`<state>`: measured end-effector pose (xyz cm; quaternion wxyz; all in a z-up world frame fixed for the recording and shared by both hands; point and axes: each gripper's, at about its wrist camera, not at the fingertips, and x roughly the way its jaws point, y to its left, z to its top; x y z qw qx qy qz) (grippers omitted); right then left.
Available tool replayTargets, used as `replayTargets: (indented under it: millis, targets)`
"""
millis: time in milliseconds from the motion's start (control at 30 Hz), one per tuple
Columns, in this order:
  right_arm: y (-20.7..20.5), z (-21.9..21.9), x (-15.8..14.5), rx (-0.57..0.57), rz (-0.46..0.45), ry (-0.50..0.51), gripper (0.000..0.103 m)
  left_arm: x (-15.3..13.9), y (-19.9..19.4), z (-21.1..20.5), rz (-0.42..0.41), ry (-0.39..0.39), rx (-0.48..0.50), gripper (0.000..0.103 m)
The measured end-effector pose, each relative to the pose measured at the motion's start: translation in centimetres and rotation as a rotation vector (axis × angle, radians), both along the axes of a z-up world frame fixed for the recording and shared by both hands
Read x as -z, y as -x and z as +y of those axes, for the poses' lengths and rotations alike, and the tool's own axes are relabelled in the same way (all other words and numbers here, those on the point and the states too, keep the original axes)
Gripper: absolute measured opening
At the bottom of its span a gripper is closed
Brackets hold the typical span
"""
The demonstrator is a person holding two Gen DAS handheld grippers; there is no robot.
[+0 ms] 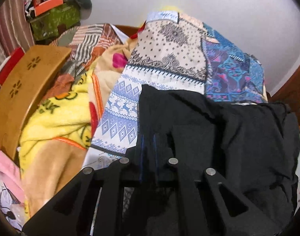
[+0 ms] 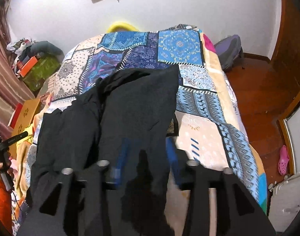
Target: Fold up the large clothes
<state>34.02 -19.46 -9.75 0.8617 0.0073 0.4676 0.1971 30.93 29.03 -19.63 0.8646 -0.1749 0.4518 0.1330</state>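
A large black garment lies spread on a patchwork bedspread. It also shows in the right wrist view, running up the middle of the bed. My left gripper is shut on the black cloth; blue pads press together with fabric draped over them. My right gripper has its blue pads apart, with black cloth hanging between and over them; the image is blurred there, so its grip is unclear.
A yellow blanket and a wooden board lie left on the bed. A green box with clutter stands far left. Wooden floor, a pink shoe and a purple bag are right of the bed.
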Motion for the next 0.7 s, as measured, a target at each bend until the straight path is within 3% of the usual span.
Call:
replayTargets:
  millis: [133,267,400,567,700]
  targets:
    - [2.5,-0.5,-2.1,-0.010,-0.053,0.032,0.048,-2.4,2.5,-0.9,-0.027,-0.045,0.023,0.014]
    - [4.7,-0.9,-3.4,-0.030,-0.091,0.060,0.052,-4.2,5.5,-1.4,-0.055,-0.088,0.029,0.041]
    - [7.2,-2.0,-3.8,-0.046,-0.109,0.061,0.056,-4.5,8.3,-1.4,-0.048,-0.097,0.031,0.055]
    - [9.2,-3.5,-2.6,-0.056,-0.080,0.068,0.056,-2.3,11.0,-0.9,0.025,-0.034,0.045,0.055]
    - [10.1,-4.9,-1.0,-0.032,-0.022,0.064,0.056,1.3,13.5,-0.4,0.108,0.052,0.054,0.055]
